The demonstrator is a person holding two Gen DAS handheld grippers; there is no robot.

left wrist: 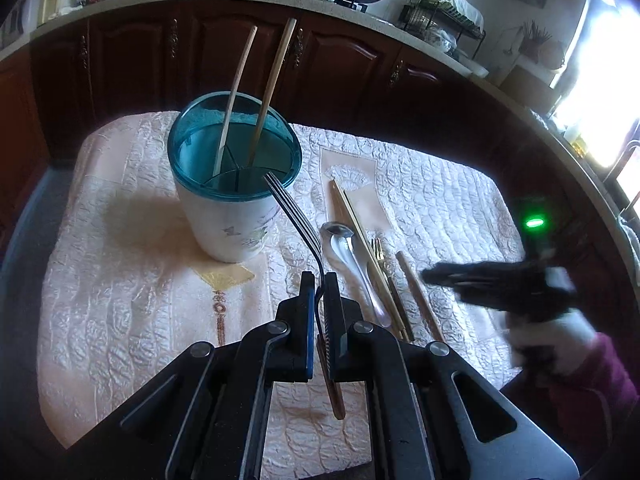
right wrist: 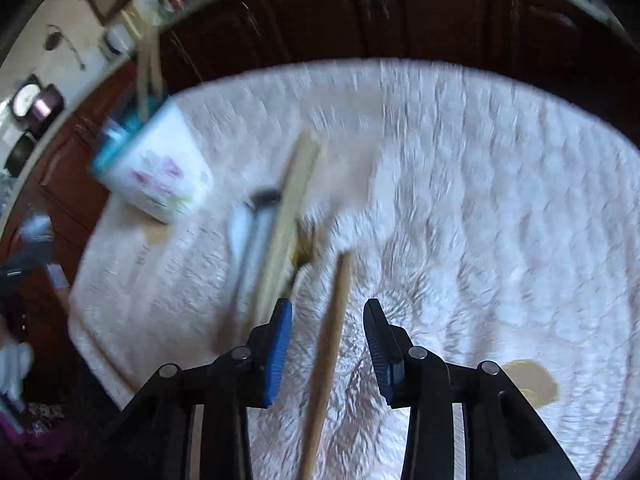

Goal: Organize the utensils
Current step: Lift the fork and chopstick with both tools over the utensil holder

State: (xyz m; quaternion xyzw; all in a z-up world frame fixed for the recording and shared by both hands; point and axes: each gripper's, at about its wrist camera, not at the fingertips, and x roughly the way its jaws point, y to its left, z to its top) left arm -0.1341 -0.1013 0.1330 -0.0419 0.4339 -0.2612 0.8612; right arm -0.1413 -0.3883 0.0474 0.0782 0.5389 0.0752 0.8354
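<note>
From my left wrist camera, my left gripper [left wrist: 320, 280] is clamped on a fork [left wrist: 298, 220] at its neck. The tines reach up to the near rim of the holder [left wrist: 234, 184], a white cup with a teal divided top, and the wooden handle end hangs below the jaws. Two chopsticks [left wrist: 256, 92] stand in the holder's back compartments, leaning a little to the right. The holder sits on a quilted pale cloth [left wrist: 120, 280]. To the right of the fork, flat on the cloth, lie a spoon [left wrist: 352, 264], a pair of pale chopsticks, a small gold fork [left wrist: 378, 250] and a brown stick [left wrist: 420, 296], all side by side and roughly parallel. My right gripper [left wrist: 492, 280] shows as a dark blur just right of them; from here I cannot tell how its jaws stand. Dark cabinets [left wrist: 200, 60] and a counter with pans run behind.

My right wrist camera is badly smeared. My right gripper [right wrist: 328, 344] has its jaws apart, and the brown stick [right wrist: 332, 340] runs between them, nearer the left pad; I cannot tell whether either pad touches it. Just left of that are the spoon [right wrist: 248, 240] and the pale chopsticks [right wrist: 288, 216]. The holder [right wrist: 152, 176] is farther left, tilted in this view, with chopsticks rising from it. The cloth [right wrist: 480, 200] fills the rest.
</note>
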